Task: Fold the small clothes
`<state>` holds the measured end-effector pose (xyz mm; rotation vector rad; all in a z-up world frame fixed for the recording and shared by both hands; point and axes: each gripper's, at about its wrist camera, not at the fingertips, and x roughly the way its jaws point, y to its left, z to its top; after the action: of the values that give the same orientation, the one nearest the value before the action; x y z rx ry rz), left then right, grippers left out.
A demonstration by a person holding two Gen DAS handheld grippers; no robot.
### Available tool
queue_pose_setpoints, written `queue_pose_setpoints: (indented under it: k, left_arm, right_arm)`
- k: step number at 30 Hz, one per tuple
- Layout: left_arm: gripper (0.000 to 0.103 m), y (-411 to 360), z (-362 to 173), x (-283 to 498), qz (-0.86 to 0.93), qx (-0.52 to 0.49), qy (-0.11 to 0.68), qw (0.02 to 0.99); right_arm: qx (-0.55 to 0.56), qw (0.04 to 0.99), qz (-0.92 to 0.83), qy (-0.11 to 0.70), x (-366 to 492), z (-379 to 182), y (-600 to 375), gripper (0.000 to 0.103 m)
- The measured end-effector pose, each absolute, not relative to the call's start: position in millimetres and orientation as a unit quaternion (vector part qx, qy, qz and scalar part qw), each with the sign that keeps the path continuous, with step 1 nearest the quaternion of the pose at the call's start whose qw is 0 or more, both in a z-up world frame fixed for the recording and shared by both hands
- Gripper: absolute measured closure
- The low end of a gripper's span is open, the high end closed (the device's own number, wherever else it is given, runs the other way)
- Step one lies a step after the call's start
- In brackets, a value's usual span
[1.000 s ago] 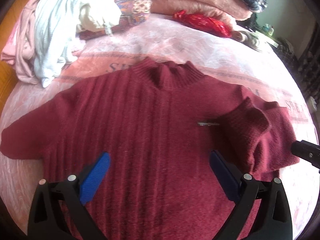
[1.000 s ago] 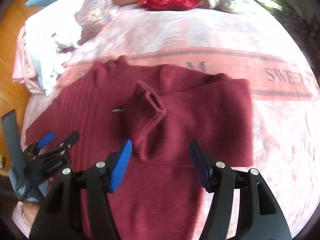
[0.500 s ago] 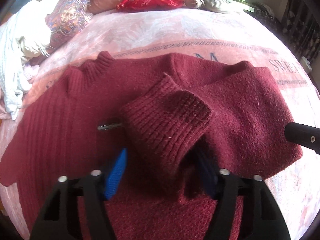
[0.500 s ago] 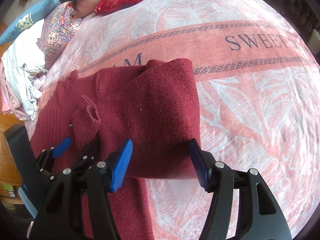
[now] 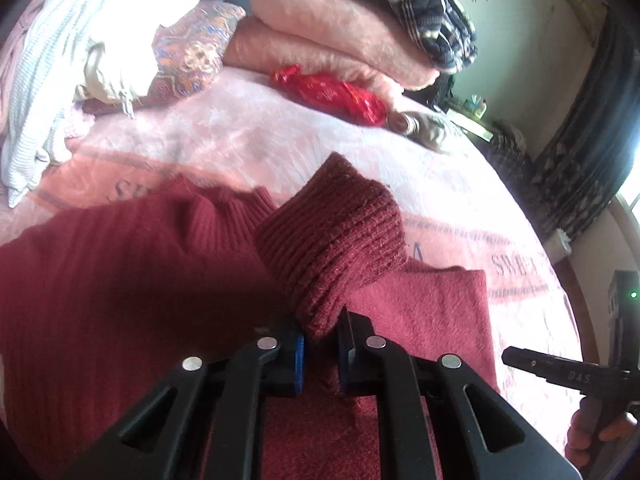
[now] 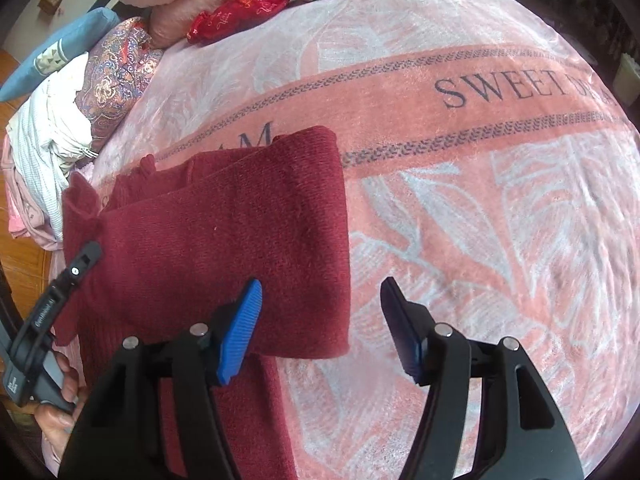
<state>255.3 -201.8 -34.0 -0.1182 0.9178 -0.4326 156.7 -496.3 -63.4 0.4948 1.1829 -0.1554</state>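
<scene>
A dark red knit sweater (image 5: 120, 280) lies on the pink bed blanket (image 5: 248, 136). Its right sleeve is folded in over the body (image 6: 240, 232). My left gripper (image 5: 320, 354) is shut on the ribbed cuff (image 5: 340, 236) of that sleeve and holds it raised above the sweater. My right gripper (image 6: 320, 324) is open and empty, its jaws straddling the sweater's right folded edge (image 6: 344, 280) low over the blanket (image 6: 480, 200). The left gripper also shows at the left edge of the right wrist view (image 6: 60, 296).
A heap of white and pink clothes (image 5: 60, 80) and a patterned cushion (image 5: 188, 52) lie at the back left. Folded pink blankets (image 5: 328, 40), a plaid garment (image 5: 432, 20) and a red pouch (image 5: 332, 92) lie at the back. Dark furniture (image 5: 580, 160) stands right of the bed.
My left gripper has closed on the sleeve cuff and lifted it. My right gripper has stayed open and shifted to the sweater's right edge.
</scene>
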Motion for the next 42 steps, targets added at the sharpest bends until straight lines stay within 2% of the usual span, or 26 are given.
queue_pose_setpoints:
  k: [5,13,15,17,18,19,23,26,29,36,38,39,40,42]
  left_arm:
    - [0.091,-149.0,-22.5,270.3,-0.18,-0.052,0.419,0.889]
    - [0.082,-51.6,-97.6,309.0,-0.133,-0.139,0.501,0.844]
    - [0.073,-38.6,-107.1,311.3,-0.133,-0.16,0.51,0.835]
    - [0.039,-28.6,-106.3,310.9,-0.124,-0.167,0.503,0.839]
    - [0.035,-23.9,-103.4,309.5,-0.118,-0.17,0.495,0.844]
    - [0.034,-18.5,-98.5,308.9,-0.114,-0.171,0.484,0.851]
    - [0.029,-7.9,-82.8,305.1,-0.107,-0.152,0.478,0.858]
    - [0.026,-3.3,-88.7,307.2,-0.1,-0.148,0.493,0.852]
    - [0.026,-1.0,-104.7,306.7,-0.101,-0.155,0.52,0.834]
    - [0.028,-21.9,-128.8,301.2,-0.078,-0.057,0.54,0.836]
    - [0.027,-19.5,-124.5,300.8,-0.085,-0.062,0.542,0.834]
    - [0.026,-14.2,-121.4,301.5,-0.089,-0.075,0.545,0.83]
    - [0.026,-7.8,-118.4,302.5,-0.09,-0.09,0.549,0.826]
    - [0.025,7.7,-113.1,306.0,-0.084,-0.114,0.558,0.817]
  right_arm:
    - [0.238,0.794,-0.044,0.557,166.6,-65.1,-473.2,0.041]
    - [0.249,0.774,-0.026,0.581,184.8,-87.0,-446.9,0.036]
    - [0.248,0.772,-0.023,0.585,187.0,-92.3,-442.7,0.036]
    - [0.243,0.768,-0.022,0.592,189.2,-98.3,-438.5,0.036]
    - [0.24,0.766,-0.023,0.596,190.3,-101.7,-436.2,0.036]
    - [0.236,0.764,-0.022,0.6,191.2,-105.4,-434.4,0.038]
    - [0.214,0.763,-0.012,0.61,192.4,-112.6,-426.9,0.074]
    - [0.219,0.765,-0.015,0.606,190.2,-107.7,-430.0,0.084]
    - [0.218,0.761,-0.026,0.611,187.8,-106.4,-431.9,0.087]
    - [0.178,0.751,-0.052,0.633,192.2,-114.0,-423.1,0.085]
    - [0.168,0.755,-0.058,0.631,191.9,-108.0,-421.8,0.075]
    - [0.163,0.757,-0.067,0.629,190.6,-104.8,-421.4,0.064]
    - [0.154,0.762,-0.077,0.624,189.9,-98.0,-420.5,0.059]
    - [0.135,0.777,-0.079,0.61,190.1,-82.6,-416.1,0.059]
